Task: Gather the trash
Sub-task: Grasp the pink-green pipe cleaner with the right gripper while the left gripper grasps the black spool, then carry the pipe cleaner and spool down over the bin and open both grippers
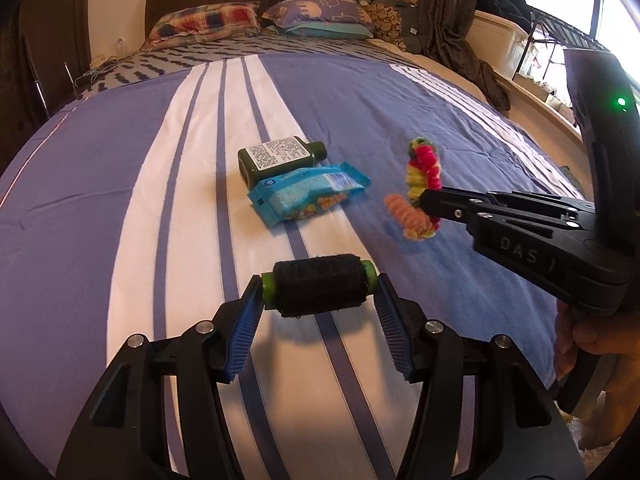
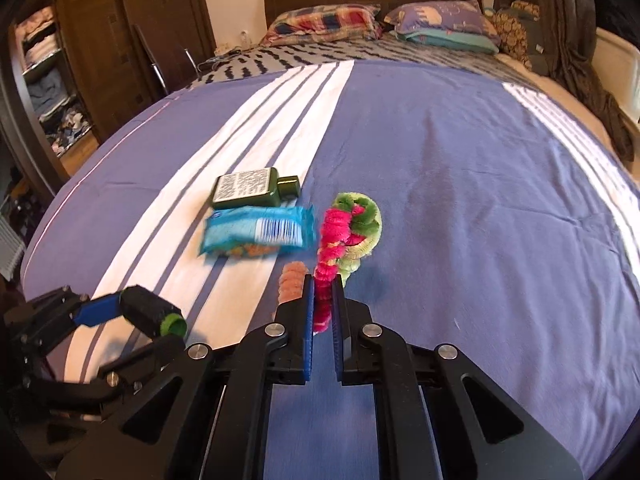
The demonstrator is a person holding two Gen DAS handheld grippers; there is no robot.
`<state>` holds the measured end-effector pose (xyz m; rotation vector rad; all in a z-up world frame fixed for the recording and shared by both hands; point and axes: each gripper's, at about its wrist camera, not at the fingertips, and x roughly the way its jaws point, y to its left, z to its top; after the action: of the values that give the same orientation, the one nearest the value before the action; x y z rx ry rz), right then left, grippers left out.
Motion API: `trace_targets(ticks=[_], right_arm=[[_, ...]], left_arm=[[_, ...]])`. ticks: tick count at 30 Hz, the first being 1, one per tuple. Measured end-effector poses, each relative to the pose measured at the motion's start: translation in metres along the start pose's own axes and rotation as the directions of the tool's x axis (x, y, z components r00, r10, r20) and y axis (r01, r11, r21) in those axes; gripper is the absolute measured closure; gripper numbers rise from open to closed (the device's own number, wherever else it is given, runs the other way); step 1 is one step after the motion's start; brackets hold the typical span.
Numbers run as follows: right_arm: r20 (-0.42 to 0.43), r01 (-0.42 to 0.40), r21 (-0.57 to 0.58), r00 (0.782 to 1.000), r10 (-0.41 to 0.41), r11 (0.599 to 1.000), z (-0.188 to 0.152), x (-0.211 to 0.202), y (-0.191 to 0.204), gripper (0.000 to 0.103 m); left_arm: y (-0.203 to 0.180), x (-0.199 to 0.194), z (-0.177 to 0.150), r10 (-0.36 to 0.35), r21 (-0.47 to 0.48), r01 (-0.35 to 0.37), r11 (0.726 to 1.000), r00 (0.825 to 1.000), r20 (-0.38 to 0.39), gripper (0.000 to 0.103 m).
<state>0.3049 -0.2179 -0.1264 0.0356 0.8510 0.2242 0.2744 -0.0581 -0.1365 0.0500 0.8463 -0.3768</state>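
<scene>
Left gripper (image 1: 320,292) clamps black thread spool (image 1: 320,289); right gripper (image 2: 323,292) pinches pipe-cleaner tangle (image 2: 348,232), wrapper (image 2: 258,232) at its 10 o'clock.

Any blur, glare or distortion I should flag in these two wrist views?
Left wrist: fisheye bows the bed; the window is blown out; the pipe-cleaner bundle in the right gripper is motion-smeared, the thread spool sharp. Right wrist: same curvature; snack packet and bundle slightly smeared, corners vignetted.
</scene>
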Motion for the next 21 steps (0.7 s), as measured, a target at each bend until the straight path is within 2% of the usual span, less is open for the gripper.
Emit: trace_targets(ticks=[4,14,21], right_arm=[[0.035,0.023,-0.034,0.999,-0.021,0.999,-0.021,-0.038,0.008,0.094],[0.069,0.001,-0.033,0.998,0.002,0.999,-0.082,-0.112,0.022,0.094],[0.05,-0.04,-0.026,0.998,0.041,0.999,-0.14,-0.147,0.031,0.094]], left_arm=[[-0.007,-0.025,-0.017,-0.009,-0.004,0.009,1.0,1.0,0.012,0.05],[-0.031,-0.092,-0.077,-0.033,-0.014,0.033,0.999,0.999,0.042,0.05],[-0.045,-0.124,-0.122,-0.05,-0.01,0.051,0.999,0.997,0.052,0.05]])
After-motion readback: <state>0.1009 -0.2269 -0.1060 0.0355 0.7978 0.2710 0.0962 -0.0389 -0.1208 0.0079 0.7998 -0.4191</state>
